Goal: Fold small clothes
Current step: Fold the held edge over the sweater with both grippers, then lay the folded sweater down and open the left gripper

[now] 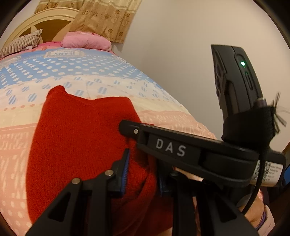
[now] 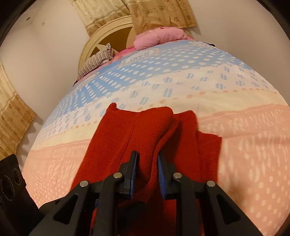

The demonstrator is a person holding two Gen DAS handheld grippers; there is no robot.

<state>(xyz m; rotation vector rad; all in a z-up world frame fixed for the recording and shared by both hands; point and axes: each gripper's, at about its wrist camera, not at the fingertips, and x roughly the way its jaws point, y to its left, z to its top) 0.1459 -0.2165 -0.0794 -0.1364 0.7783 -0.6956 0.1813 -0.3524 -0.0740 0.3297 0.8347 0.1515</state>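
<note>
A red knitted garment (image 1: 79, 138) lies partly spread on the patterned bed cover (image 1: 94, 76), with its near edge lifted and bunched. In the left wrist view my left gripper (image 1: 143, 174) is shut on a fold of that red knit; its blue-padded left finger (image 1: 125, 170) shows, and the other finger is mostly hidden behind the right tool's black housing (image 1: 170, 148), which crosses just above. In the right wrist view my right gripper (image 2: 147, 170) is shut on a gathered ridge of the red garment (image 2: 126, 130), which fills the gap between the blue pads (image 2: 134, 170).
A pink pillow (image 1: 87, 40), a striped pillow (image 1: 21, 43) and a cream headboard (image 2: 108, 32) stand at the far end of the bed. Beige curtains (image 2: 159, 12) hang on the wall behind. A hand (image 1: 253, 214) shows at the lower right. The left tool's black body (image 2: 12, 183) shows at the lower left.
</note>
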